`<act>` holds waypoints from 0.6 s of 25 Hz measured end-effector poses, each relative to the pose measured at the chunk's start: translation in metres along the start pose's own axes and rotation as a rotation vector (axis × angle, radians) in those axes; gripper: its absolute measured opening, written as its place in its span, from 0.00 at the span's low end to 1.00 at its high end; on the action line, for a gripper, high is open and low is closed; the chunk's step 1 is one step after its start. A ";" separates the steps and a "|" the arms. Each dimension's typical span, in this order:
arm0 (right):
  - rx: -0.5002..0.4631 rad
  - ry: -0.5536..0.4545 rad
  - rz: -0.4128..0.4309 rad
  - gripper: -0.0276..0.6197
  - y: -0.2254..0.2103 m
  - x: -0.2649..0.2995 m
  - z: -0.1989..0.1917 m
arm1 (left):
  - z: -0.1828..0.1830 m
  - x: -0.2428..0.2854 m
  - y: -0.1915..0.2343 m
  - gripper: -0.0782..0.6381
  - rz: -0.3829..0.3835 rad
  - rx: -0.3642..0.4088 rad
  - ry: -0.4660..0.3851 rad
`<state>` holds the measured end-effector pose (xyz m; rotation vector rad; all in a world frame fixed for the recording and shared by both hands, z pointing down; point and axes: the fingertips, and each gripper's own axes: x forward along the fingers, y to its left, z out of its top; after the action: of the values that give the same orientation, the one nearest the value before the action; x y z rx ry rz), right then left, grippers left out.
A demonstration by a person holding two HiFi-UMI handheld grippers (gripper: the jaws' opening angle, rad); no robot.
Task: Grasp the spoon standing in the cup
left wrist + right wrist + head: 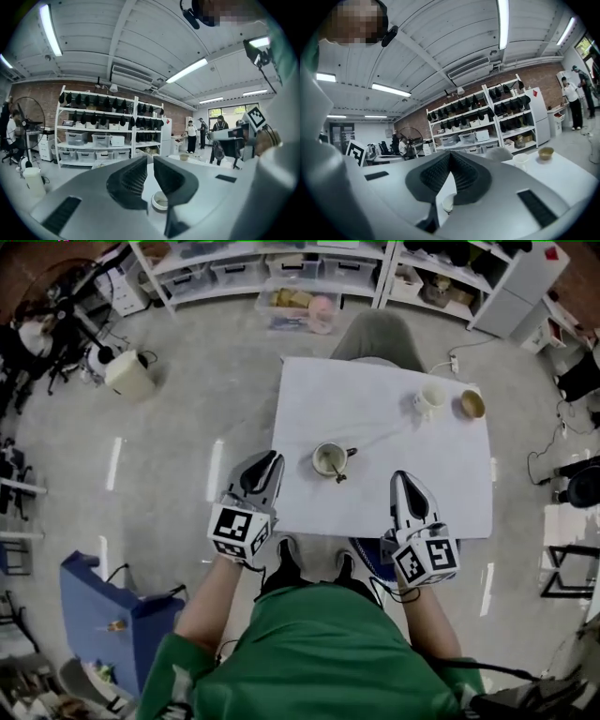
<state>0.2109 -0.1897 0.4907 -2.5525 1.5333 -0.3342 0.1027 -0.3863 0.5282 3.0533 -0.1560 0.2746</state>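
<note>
Well, both pairs of jaws are pressed together on nothing. The left gripper (268, 463) and right gripper (401, 478) hover at the near edge of the table (375, 399), either side of the cup (316, 462) at its middle. The spoon (338, 472) leans in it untouched, so the whole grasp is yet to come.

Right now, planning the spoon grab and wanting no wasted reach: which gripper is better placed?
Right gripper, probably: the spoon leans out of the cup toward its side. It and the left gripper are shut.
</note>
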 end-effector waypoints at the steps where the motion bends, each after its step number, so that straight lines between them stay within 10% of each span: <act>1: 0.000 -0.001 -0.015 0.08 0.000 0.003 -0.001 | -0.006 0.008 -0.001 0.19 -0.024 0.021 0.016; 15: 0.031 -0.050 -0.279 0.08 -0.019 -0.013 -0.004 | -0.075 0.081 -0.061 0.30 -0.421 0.273 0.194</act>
<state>0.2199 -0.1698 0.4977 -2.7289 1.1458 -0.3199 0.1758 -0.3276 0.6131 3.1878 0.5728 0.5979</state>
